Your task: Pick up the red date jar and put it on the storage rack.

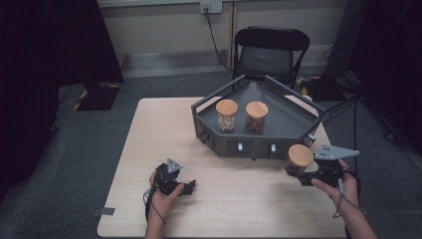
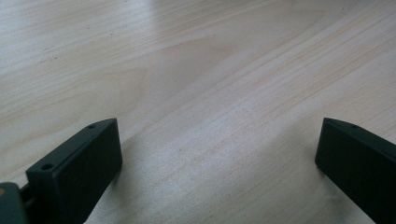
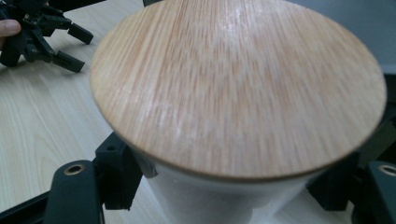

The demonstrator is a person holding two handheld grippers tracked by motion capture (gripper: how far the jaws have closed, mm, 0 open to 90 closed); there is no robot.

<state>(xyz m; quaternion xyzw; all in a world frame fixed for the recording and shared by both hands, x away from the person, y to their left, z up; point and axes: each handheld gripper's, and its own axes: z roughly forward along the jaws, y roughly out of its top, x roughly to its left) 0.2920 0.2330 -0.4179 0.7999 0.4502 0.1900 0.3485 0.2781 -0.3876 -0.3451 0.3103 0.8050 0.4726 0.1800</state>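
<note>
My right gripper (image 1: 294, 172) is shut on a clear jar with a round wooden lid (image 1: 301, 155), held just off the front right corner of the grey tray (image 1: 259, 149). In the right gripper view the lid (image 3: 238, 88) looms large, with the black jaws of the right gripper (image 3: 229, 186) pressed on the glass body below it. Two more wooden-lidded jars stand inside the tray, one with pale contents (image 1: 226, 115) and one with dark contents (image 1: 257, 117). My left gripper (image 1: 190, 185) rests on the table at the front left with its jaws wide apart (image 2: 217, 149) and nothing between them.
The light wooden table (image 1: 164, 129) has bare room on its left half and along the front edge. A black folding chair (image 1: 268, 52) stands behind the tray. Far off in the right gripper view lies the left gripper (image 3: 77, 49).
</note>
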